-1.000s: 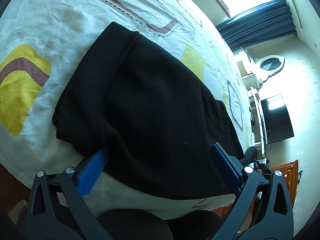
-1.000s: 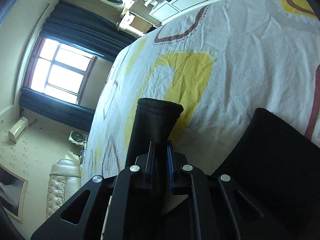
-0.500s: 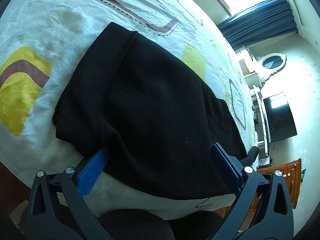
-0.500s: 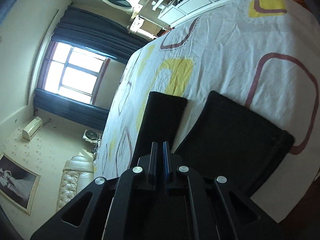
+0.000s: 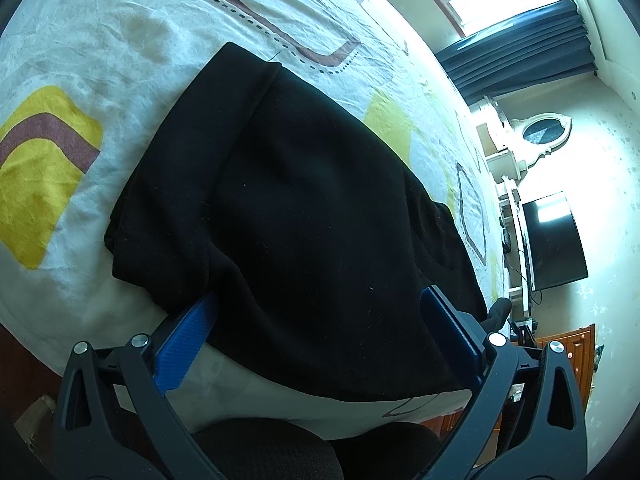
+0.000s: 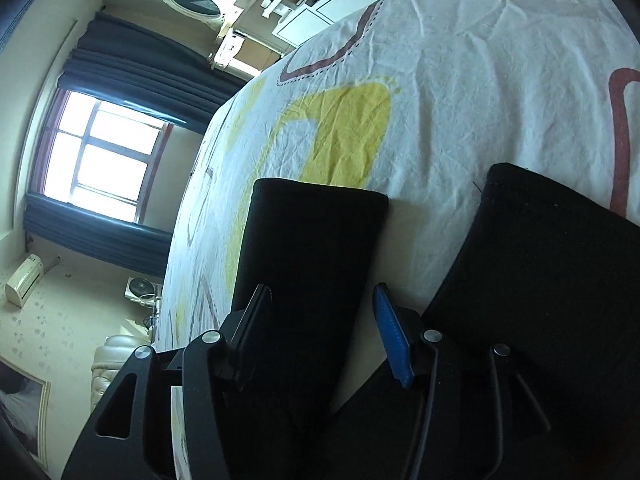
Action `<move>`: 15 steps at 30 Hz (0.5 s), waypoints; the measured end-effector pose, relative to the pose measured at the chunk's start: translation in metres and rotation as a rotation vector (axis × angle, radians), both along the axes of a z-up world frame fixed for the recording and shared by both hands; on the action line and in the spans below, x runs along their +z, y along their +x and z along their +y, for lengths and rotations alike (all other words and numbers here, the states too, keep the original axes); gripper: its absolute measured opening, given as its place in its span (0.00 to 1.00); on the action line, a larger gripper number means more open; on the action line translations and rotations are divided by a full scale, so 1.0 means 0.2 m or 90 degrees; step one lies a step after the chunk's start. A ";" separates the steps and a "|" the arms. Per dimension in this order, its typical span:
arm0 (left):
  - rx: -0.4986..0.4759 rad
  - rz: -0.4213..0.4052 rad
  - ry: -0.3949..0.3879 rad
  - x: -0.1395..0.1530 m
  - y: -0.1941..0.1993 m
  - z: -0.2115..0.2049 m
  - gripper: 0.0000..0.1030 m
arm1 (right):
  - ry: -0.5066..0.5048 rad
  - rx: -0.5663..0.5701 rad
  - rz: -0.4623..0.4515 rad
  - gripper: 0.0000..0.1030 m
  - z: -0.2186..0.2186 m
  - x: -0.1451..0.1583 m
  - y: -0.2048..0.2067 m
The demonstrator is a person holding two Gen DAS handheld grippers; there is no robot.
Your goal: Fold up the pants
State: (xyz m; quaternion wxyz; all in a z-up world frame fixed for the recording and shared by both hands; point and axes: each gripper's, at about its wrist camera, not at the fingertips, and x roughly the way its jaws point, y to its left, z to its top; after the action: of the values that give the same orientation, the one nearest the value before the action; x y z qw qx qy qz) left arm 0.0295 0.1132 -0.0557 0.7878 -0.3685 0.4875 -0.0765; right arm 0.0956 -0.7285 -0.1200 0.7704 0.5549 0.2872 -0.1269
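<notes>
Black pants (image 5: 304, 208) lie on a bed with a white sheet (image 5: 100, 40) patterned in yellow and brown. In the left wrist view they form a folded bundle, and my left gripper (image 5: 320, 316) is open and empty, its blue pads on either side of the near edge. In the right wrist view one pant leg (image 6: 308, 248) lies flat, its hem pointing away, beside the folded part (image 6: 540, 280). My right gripper (image 6: 320, 320) is open, its jaws on either side of this leg without pinching it.
The bed sheet (image 6: 480, 80) stretches far beyond the pants. A window with dark curtains (image 6: 108, 152), a white dresser with an oval mirror (image 6: 200, 0), a television (image 5: 554, 240) and a wooden cabinet (image 5: 576, 352) stand around the room. The bed edge lies near my left gripper.
My right gripper was shut on the pant leg and has opened, releasing it flat on the sheet. The left gripper has stayed open in the same place.
</notes>
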 end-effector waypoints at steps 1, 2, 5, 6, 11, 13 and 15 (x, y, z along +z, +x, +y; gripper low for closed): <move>0.000 0.000 0.000 0.00 0.00 0.00 0.97 | 0.003 -0.003 -0.003 0.51 0.00 -0.01 0.01; 0.000 0.001 -0.001 0.00 0.00 0.00 0.97 | 0.003 -0.010 -0.004 0.46 0.00 -0.02 0.02; 0.000 0.001 -0.003 0.00 0.00 0.01 0.97 | 0.028 -0.020 -0.023 0.12 -0.01 -0.03 0.01; 0.000 0.001 -0.004 0.00 0.00 0.01 0.97 | 0.033 -0.027 -0.034 0.10 -0.01 -0.02 -0.01; 0.005 0.004 -0.010 0.00 0.00 0.02 0.97 | 0.030 -0.017 -0.104 0.07 -0.01 0.13 -0.16; 0.008 0.006 -0.014 0.00 0.00 0.02 0.97 | 0.015 -0.017 -0.123 0.07 -0.02 0.21 -0.26; 0.013 0.008 -0.021 -0.01 0.00 0.03 0.97 | -0.002 -0.026 -0.128 0.07 -0.04 0.26 -0.40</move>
State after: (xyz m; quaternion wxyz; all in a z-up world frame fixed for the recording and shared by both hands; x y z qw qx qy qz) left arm 0.0287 0.1196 -0.0567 0.7793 -0.3870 0.4872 -0.0746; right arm 0.0163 -0.7372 -0.0678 0.7936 0.5692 0.1968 -0.0865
